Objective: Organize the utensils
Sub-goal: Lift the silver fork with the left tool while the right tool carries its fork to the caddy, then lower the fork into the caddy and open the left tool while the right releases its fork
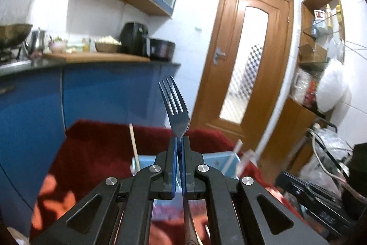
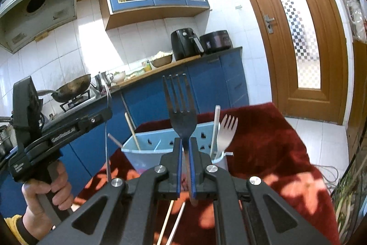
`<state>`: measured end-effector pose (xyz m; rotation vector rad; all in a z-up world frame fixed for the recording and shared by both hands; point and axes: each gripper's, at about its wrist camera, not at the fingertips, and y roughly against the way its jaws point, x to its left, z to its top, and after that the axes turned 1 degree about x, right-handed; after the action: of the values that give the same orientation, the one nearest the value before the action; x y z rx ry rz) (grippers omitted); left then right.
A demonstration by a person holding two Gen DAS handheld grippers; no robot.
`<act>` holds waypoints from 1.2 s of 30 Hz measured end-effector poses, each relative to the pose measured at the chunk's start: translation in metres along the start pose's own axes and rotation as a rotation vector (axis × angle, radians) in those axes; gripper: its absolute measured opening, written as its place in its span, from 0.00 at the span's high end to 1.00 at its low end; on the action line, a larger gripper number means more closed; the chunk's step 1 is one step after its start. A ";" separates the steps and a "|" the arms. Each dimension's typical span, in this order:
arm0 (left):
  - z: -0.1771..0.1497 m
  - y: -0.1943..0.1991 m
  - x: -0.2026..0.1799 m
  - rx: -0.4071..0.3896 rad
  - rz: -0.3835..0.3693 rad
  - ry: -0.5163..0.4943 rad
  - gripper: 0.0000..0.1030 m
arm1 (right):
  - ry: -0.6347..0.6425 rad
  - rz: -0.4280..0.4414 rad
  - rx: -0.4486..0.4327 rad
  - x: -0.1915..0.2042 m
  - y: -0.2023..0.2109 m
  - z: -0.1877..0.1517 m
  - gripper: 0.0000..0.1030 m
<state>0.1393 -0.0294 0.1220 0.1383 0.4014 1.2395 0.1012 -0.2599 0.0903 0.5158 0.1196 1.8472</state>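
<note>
Each tool [image 1: 179, 141] [image 2: 185, 141] around its fork [image 1: 175, 105] [image 2: 182, 111]

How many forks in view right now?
3. One fork clamped in the left gripper, one dark fork clamped in the right gripper, one pale fork standing in the blue holder. More may be hidden inside it.
</note>
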 end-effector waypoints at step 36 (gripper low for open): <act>-0.011 -0.064 0.019 -0.087 0.207 -0.036 0.83 | 0.043 -0.053 0.023 -0.013 -0.080 0.009 0.85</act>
<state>0.1977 -0.0334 0.0873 0.1299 0.3064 1.4546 0.1784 -0.2470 0.0682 0.4845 0.1817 1.8071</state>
